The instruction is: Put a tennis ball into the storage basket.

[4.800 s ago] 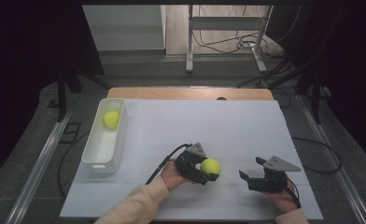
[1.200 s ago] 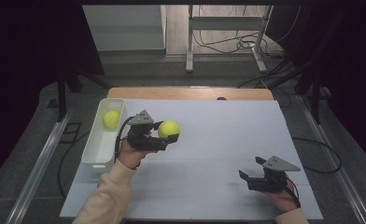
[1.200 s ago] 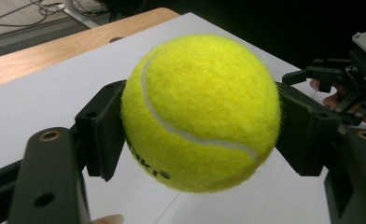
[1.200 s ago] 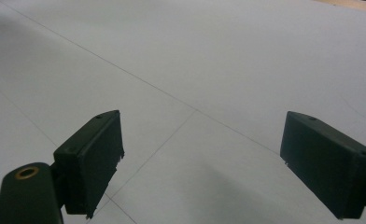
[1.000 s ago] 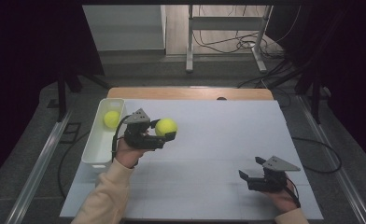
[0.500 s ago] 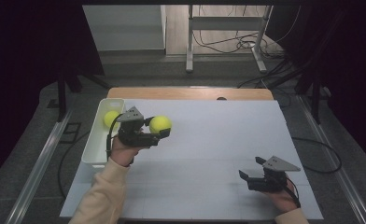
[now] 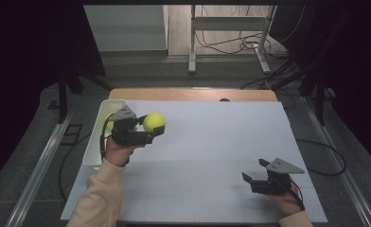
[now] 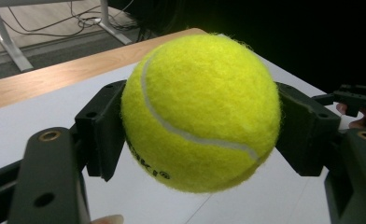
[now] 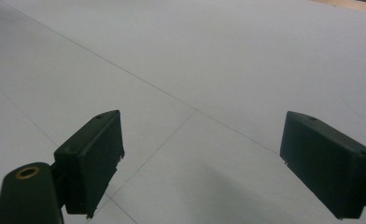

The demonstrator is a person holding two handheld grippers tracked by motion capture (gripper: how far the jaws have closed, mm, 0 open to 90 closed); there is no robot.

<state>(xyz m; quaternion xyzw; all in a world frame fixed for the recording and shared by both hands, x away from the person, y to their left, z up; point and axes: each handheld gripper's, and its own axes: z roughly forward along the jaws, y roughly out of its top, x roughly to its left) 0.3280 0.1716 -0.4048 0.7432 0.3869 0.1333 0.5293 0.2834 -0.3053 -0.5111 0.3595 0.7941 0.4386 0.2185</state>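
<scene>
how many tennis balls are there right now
2. One tennis ball is clamped in the left tool, held above the table beside the white bin. The second ball lies in that bin, mostly hidden behind the tool. More could be hidden there.

Both claws are matte black, each topped by a grey three-cornered plate. The left claw (image 7: 148, 135) trails a black cable; its blocky pads (image 8: 102, 128) show small holes and a brass-ringed pivot. The person's left forearm wears a cream sleeve (image 7: 98, 198).

A white sheet (image 7: 212, 142) covers the wooden table (image 7: 188, 94).
</scene>
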